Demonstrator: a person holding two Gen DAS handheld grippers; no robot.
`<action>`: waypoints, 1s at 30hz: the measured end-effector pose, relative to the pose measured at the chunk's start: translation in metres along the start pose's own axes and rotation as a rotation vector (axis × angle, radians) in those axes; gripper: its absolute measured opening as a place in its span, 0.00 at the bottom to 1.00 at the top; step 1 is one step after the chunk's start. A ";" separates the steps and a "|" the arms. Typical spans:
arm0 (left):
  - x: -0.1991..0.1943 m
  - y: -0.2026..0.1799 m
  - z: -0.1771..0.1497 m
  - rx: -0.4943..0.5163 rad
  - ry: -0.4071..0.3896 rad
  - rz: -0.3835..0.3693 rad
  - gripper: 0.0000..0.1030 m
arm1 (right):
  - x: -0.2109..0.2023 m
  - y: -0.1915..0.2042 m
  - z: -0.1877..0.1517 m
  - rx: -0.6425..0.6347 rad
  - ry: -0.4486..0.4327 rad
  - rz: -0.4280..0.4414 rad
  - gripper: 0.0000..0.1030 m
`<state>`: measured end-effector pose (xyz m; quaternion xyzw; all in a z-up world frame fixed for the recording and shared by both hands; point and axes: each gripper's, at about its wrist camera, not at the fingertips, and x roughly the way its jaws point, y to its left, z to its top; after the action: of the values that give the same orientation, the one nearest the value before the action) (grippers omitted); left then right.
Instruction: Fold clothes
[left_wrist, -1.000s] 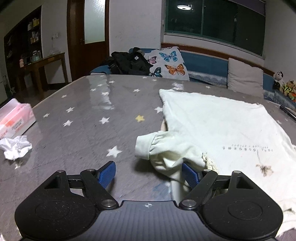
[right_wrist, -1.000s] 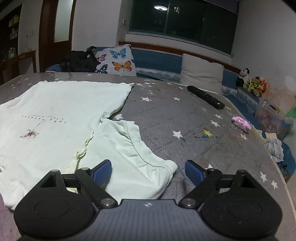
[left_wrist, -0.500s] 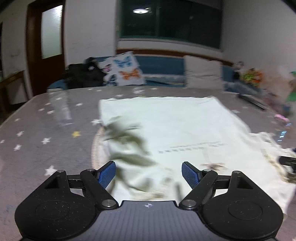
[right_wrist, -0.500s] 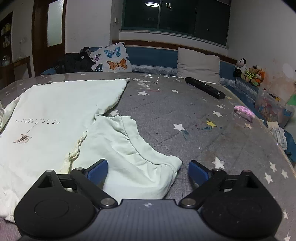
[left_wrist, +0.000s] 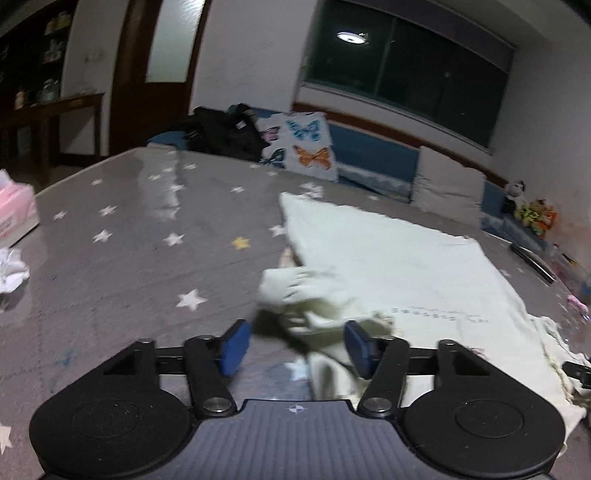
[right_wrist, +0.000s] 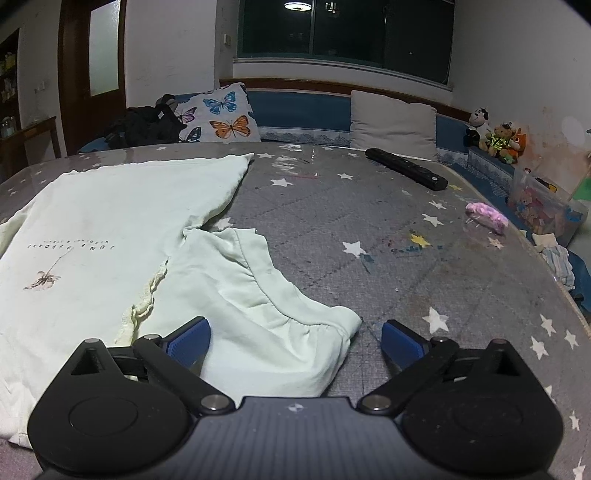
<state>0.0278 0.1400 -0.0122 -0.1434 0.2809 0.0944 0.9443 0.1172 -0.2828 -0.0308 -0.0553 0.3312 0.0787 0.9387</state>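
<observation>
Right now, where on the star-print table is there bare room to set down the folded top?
Widest bare patch: between the pale top and the tissue box with crumpled tissue. Also bare: between the right sleeve, the remote and the pink object. The far right table edge is crowded.

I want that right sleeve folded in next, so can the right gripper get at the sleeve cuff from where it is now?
Probably yes. The right gripper is open wide, and the sleeve cuff lies flat on the table right between its fingers, with nothing on or over it.
</observation>
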 end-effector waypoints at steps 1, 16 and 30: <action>0.001 0.003 -0.001 -0.007 0.002 0.005 0.45 | 0.000 0.000 0.000 0.000 0.000 -0.001 0.98; 0.032 -0.025 0.007 0.096 0.050 -0.015 0.35 | 0.001 0.000 0.000 0.004 0.004 0.001 1.00; 0.043 -0.090 -0.004 0.303 0.033 -0.147 0.37 | 0.003 -0.005 0.000 0.033 0.014 0.020 1.00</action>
<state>0.0845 0.0587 -0.0198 -0.0210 0.2962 -0.0209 0.9547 0.1205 -0.2874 -0.0331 -0.0370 0.3396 0.0823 0.9362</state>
